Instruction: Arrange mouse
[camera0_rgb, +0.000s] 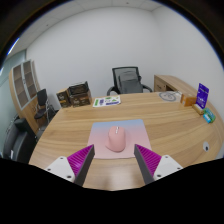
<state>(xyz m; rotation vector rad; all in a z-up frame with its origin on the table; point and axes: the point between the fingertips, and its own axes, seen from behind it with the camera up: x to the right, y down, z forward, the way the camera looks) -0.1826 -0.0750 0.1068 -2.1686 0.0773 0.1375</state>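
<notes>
A pale pink mouse (116, 138) lies on a pink mouse mat (135, 130) on the wooden table (60, 133), just ahead of my fingers. My gripper (113, 160) is open and empty, with its purple-padded fingertips (84, 158) spread wide on either side, short of the mouse and over the mat's near edge. Nothing is between the fingers.
At the table's far side lie papers (106, 101), a white round object (171, 96), a purple box (203, 94) and a teal item (208, 116). An office chair (128, 80) stands behind the table, with shelves (74, 95) and another chair (43, 108) to the left.
</notes>
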